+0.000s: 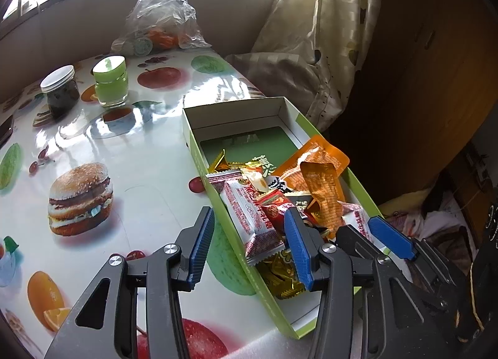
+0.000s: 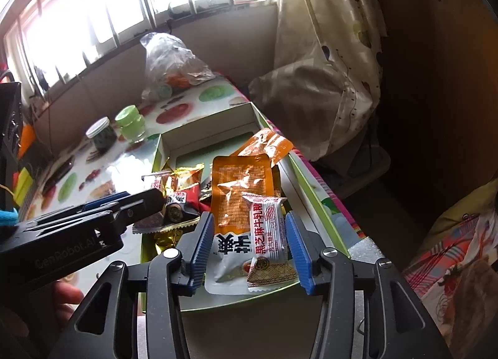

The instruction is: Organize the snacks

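A green cardboard box (image 1: 199, 153) lies open on the fruit-print table, holding several snacks: orange pouches (image 1: 323, 191), white-and-red nougat packets (image 1: 246, 209), a red packet (image 1: 275, 206) and gold wrappers (image 1: 280, 275). My left gripper (image 1: 249, 247) is open and straddles the box's near wall, one finger over the table and one inside among the snacks. My right gripper (image 2: 249, 247) is open over the box (image 2: 314, 194). An orange-and-white pouch (image 2: 239, 191) and a nougat packet (image 2: 267, 225) lie loose between its pads. Each gripper shows in the other's view, the right gripper (image 1: 370, 234) and the left gripper (image 2: 146, 203).
A dark jar with a white lid (image 1: 62, 91) and a green jar (image 1: 110, 82) stand at the back left. A clear plastic bag (image 1: 162, 16) sits by the window wall. A curtain (image 1: 326, 32) hangs beyond the table's right edge. A hand (image 2: 65, 296) holds the left gripper.
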Action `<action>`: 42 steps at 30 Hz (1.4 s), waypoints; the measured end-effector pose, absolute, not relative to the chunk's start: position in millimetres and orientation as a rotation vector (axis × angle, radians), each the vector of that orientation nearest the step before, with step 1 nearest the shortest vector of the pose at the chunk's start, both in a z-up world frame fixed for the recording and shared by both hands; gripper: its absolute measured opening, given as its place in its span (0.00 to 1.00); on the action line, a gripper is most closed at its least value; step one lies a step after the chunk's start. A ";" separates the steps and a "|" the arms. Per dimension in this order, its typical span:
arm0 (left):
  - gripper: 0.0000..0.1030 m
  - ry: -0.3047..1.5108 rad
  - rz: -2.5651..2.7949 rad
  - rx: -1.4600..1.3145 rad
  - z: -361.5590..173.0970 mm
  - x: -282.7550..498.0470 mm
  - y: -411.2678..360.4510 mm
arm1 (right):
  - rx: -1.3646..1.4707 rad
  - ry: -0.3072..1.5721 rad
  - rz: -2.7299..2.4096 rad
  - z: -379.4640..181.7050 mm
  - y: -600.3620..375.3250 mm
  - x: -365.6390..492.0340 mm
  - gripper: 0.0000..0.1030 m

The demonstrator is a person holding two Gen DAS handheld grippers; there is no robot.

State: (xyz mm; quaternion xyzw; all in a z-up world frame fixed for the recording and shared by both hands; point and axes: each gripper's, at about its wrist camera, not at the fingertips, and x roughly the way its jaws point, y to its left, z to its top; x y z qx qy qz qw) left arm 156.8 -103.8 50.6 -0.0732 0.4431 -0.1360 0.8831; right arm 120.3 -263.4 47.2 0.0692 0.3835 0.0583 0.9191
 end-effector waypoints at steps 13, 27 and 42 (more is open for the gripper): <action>0.47 0.873 -0.248 -0.101 67.0 127.1 -94.6 | 0.117 0.762 0.095 60.3 -262.3 93.6 0.48; 0.47 0.896 -0.196 -0.028 46.8 74.0 -83.5 | 0.050 0.782 0.065 51.6 -251.7 54.3 0.50; 0.47 0.954 -0.156 -0.026 15.4 46.5 -74.0 | 0.031 0.852 0.048 21.5 -241.0 31.9 0.53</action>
